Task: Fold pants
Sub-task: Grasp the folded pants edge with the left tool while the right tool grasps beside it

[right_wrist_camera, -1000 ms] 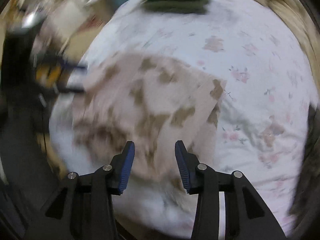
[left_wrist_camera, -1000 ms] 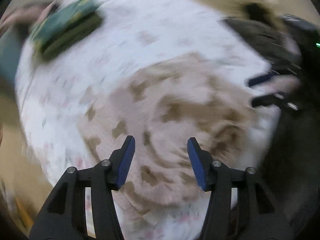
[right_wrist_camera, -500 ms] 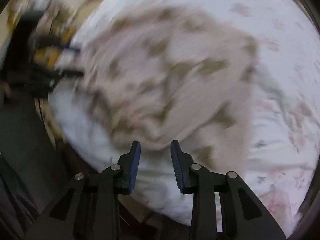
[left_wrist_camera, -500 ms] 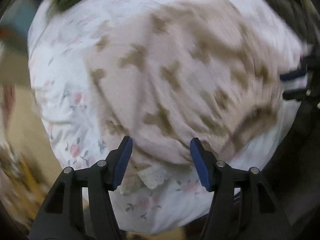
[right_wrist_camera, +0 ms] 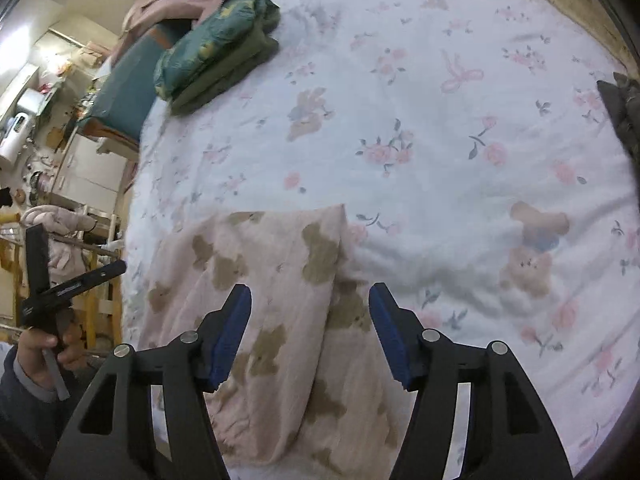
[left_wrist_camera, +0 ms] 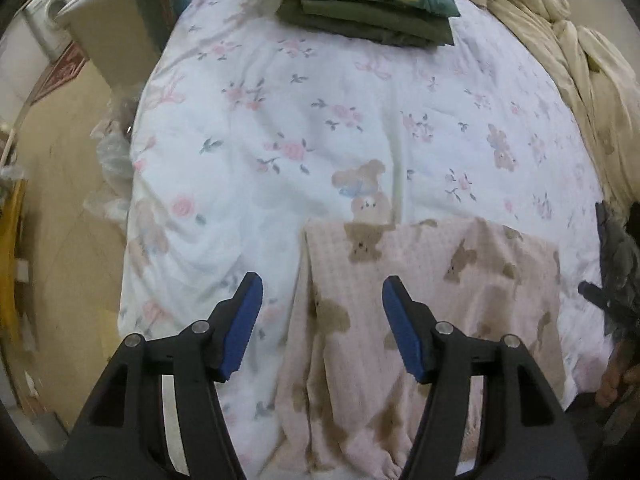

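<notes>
Swung both views round since a second ago: pants (left_wrist_camera: 420,292) sat mid-frame and blurred then, now sharp and at the near edge of the bed (left_wrist_camera: 280,140). Pink pants with brown bear print, folded, lying flat on the floral white bedcover, far fold edge straight across, near end hanging toward the bed's near edge.

Left gripper (left_wrist_camera: 322,326) above the pants' left edge; left finger (left_wrist_camera: 244,328) over bare bedcover, right finger (left_wrist_camera: 402,334) over the pink cloth. Gap moderately wide, nothing pinched, pads not pressing on cloth; jaws just been opening a little.

Right gripper (right_wrist_camera: 310,330) over the pants' right fold edge, which runs up between the fingers; left finger (right_wrist_camera: 230,334) over pink cloth, right finger (right_wrist_camera: 386,336) over the cloth's edge by the bedcover. Jaws just been opening, now moderately wide, no grip on the cloth seen.

Folded green bedding stack (left_wrist_camera: 372,4) at the far end of the bed, well apart from the pants. Cream quilt (left_wrist_camera: 560,40) bunched along the far right. Person's hand (right_wrist_camera: 44,344) with dark sleeve holding the left gripper's handle at the left edge of the right wrist view. Cluttered room and wooden frame beyond the bed's left side.
</notes>
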